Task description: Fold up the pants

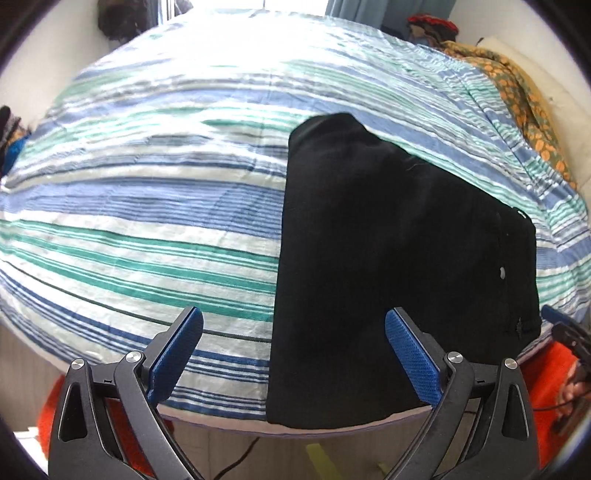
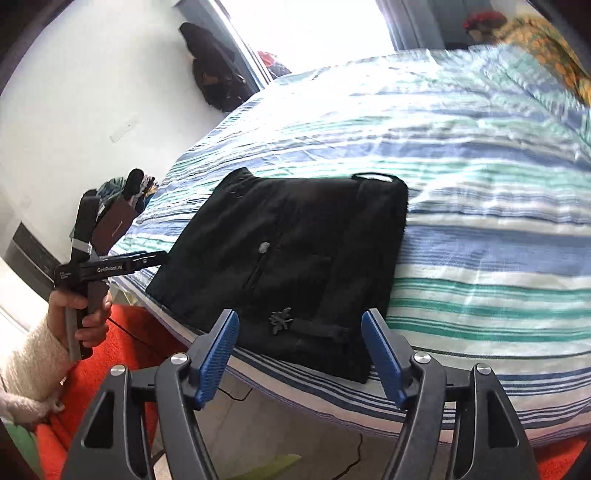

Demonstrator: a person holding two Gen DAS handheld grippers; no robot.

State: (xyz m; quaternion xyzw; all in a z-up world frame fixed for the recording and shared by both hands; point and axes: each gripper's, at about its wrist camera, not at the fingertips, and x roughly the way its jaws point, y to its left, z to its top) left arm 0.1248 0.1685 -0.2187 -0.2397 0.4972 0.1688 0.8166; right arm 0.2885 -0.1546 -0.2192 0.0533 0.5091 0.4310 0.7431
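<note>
Jaws of the left gripper (image 1: 293,328) spread wide, blue pads (image 1: 176,354) bare, nothing between them. Held off the near edge of the bed (image 1: 110,229), not touching the cloth. Jaws of the right gripper (image 2: 300,345) likewise wide apart, blue pads (image 2: 218,356) empty, poised just short of the near edge of the pants (image 2: 291,266) without touching them.

Black pants (image 1: 399,258), folded into a compact rectangle, flat on the striped cover near the front edge of the bed (image 2: 480,236), one short end hanging slightly past that edge. Small round button (image 2: 264,247) on the top layer, a belt loop (image 2: 373,177) at the far corner, a small dark knot of thread (image 2: 281,319) near the front hem.

In the right wrist view, left gripper (image 2: 155,258) seen from the side, tips just at the left edge of the pants, held by a hand (image 2: 83,314) in a cream fuzzy sleeve (image 2: 33,358).

Cover in blue, green and white stripes, rumpled. Orange floral blanket (image 1: 517,103) bunched at the far right of the bed. Red-orange rug (image 2: 122,332) on the floor below. Dark bag (image 2: 214,74) against the white wall beside the bright window (image 2: 306,26).
</note>
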